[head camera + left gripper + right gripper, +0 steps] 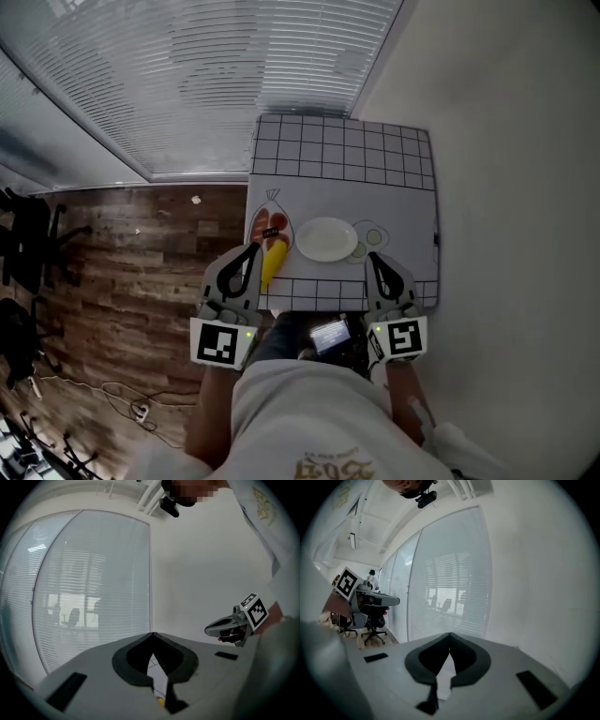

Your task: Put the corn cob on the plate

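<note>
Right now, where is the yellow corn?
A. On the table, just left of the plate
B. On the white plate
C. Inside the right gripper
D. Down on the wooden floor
A: in the head view the corn cob lies on the table beside the white plate, at its left side, not on it.

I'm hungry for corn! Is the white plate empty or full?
Empty. In the head view the white plate shows only its bare surface. The yellow corn cob lies beside it, not on it.
</note>
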A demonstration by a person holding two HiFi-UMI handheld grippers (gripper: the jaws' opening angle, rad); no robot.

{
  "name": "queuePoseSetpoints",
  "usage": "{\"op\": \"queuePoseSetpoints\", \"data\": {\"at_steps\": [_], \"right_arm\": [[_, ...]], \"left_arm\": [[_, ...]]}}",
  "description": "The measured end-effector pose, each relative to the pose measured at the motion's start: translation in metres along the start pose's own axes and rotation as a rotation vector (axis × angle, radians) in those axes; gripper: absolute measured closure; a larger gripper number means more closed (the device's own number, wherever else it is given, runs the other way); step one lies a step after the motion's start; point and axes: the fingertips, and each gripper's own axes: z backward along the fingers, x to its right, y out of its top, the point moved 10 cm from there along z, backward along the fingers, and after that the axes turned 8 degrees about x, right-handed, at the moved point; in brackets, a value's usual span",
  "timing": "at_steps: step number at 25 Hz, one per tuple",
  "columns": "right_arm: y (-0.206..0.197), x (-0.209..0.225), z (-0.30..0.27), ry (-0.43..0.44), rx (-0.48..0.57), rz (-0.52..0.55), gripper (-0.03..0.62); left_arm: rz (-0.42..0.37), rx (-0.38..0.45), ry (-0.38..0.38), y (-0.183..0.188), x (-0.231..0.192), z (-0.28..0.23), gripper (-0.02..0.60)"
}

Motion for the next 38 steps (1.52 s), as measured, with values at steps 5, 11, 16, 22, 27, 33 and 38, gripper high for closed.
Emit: {"op": "queuePoseSetpoints", "data": {"at_steps": [5, 11, 16, 22, 27, 33, 38], "right_arm": [[0.005, 0.002, -0.020, 0.017, 0.003, 0.036, 0.586], [0.013, 0.016, -0.027, -0.002, -0.011, 0.091, 0.586], [0.011, 0.028, -0.036, -0.001, -0.006, 0.092, 0.586], [0.009, 0.030, -0.055, 0.065, -0.008, 0.098, 0.586], [-0.005, 0.024, -0.075, 0.173, -0.049, 0.098, 0.586], [-0.018, 0.015, -0.091, 0.321, -0.097, 0.116, 0.586], [-0.034, -0.006, -0.104, 0.470, -0.140, 0.187, 0.586]], "left_arm": [[0.016, -0.031, -0.042, -0.013, -0.013, -0.019, 0.574], [0.013, -0.058, -0.062, -0.016, -0.021, -0.035, 0.574], [0.020, -0.065, -0.069, -0.020, -0.022, -0.044, 0.574], [0.089, -0.126, -0.056, -0.030, -0.025, -0.053, 0.574], [0.112, -0.194, 0.008, -0.049, -0.031, -0.049, 0.574], [0.117, -0.238, 0.051, -0.068, -0.025, -0.038, 0.574], [0.125, -0.311, 0.094, -0.090, -0.020, -0.023, 0.574]]}}
